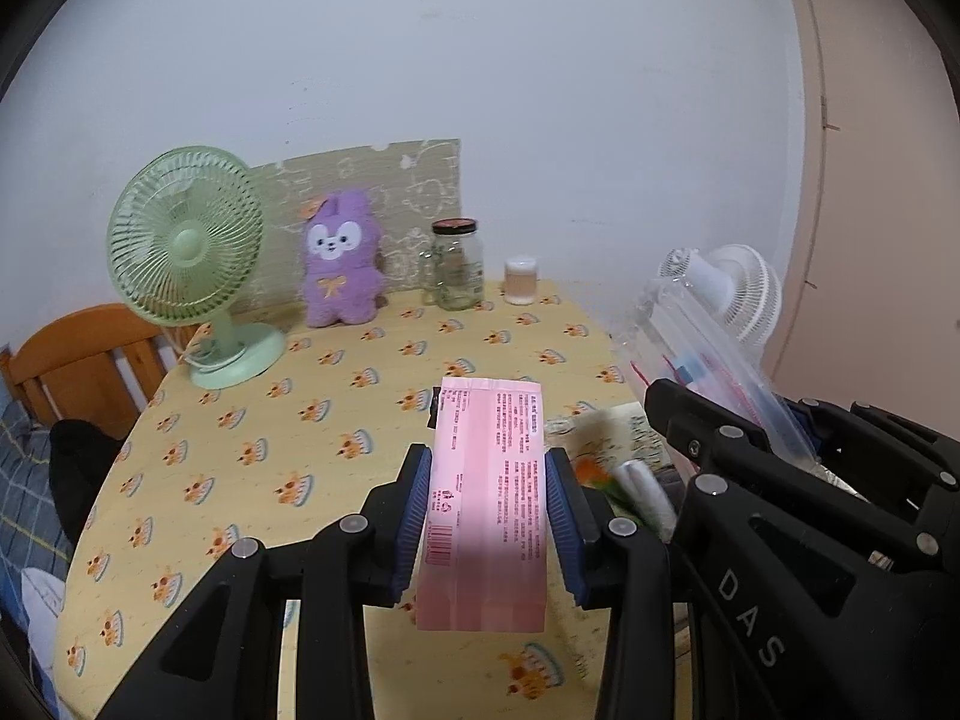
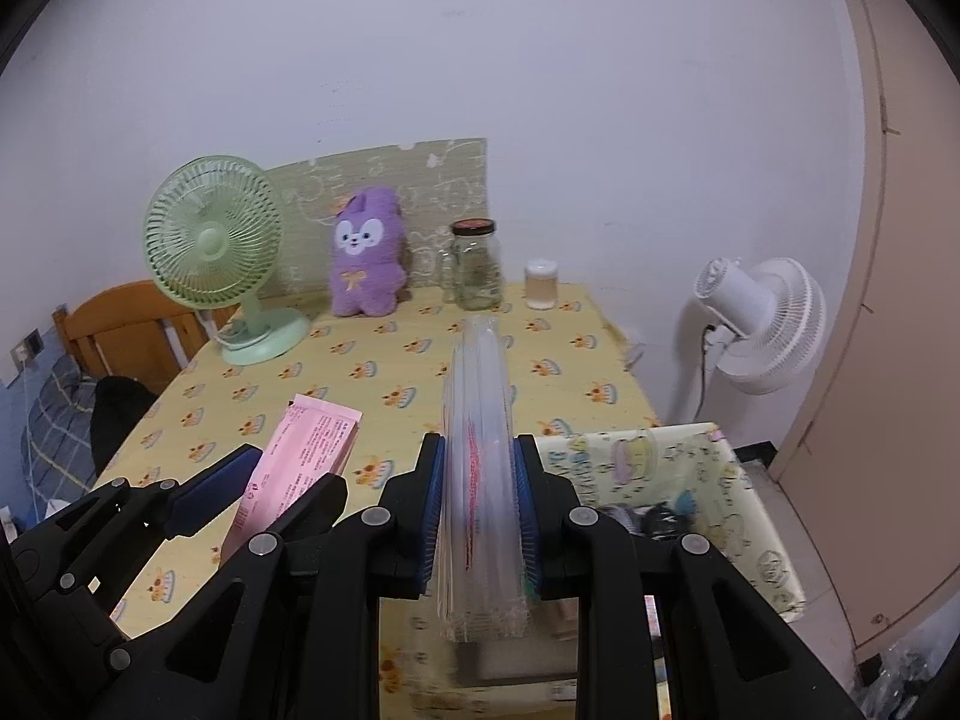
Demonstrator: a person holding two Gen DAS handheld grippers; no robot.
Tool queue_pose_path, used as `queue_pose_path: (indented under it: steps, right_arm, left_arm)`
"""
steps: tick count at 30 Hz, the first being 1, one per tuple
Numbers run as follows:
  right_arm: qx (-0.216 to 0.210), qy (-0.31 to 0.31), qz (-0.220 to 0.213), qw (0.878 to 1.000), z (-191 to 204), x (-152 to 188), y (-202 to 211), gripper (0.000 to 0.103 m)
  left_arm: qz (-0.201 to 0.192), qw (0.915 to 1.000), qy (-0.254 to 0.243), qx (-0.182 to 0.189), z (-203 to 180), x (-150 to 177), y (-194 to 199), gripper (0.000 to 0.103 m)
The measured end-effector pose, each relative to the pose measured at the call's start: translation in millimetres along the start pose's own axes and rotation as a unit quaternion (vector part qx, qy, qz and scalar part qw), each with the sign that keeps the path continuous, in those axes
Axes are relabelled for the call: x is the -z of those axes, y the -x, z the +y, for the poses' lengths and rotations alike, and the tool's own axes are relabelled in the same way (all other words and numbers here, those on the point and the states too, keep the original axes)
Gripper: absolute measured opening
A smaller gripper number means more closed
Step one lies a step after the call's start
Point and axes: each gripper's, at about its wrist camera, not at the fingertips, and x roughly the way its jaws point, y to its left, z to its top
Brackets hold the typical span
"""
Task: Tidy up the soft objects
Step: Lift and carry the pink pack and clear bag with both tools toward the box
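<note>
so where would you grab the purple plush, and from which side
Probably around the body, below the head: the purple plush stands upright against the board behind it, facing out. Come from the front with the fingers to its left and right, as the fan stands clear on one side and the jar on the other.

Ahead of you a plain white wall [image 2: 480, 60] fills the upper frame. At right stands a beige panel [image 2: 888, 300], with 1 white fan [image 2: 762, 324] before it. The table [image 2: 540, 372] wears a yellow patterned cloth. At left, a wooden headboard [image 2: 120, 324] and blue checked bedding [image 2: 48, 420].
</note>
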Motion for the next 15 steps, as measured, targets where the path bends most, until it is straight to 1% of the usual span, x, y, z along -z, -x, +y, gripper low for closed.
queue_pose_path:
  steps: [6,15]
  right_arm:
    - [0.019,-0.008,-0.007,1.0,-19,0,5,0.026]
    - [0.03,-0.021,-0.009,0.999,-41,2,4,0.026]
  left_arm:
    - [-0.004,0.9998,-0.012,0.013,-18,-4,-3,0.039]
    - [-0.003,0.9994,-0.025,0.023,-39,-6,-11,0.039]
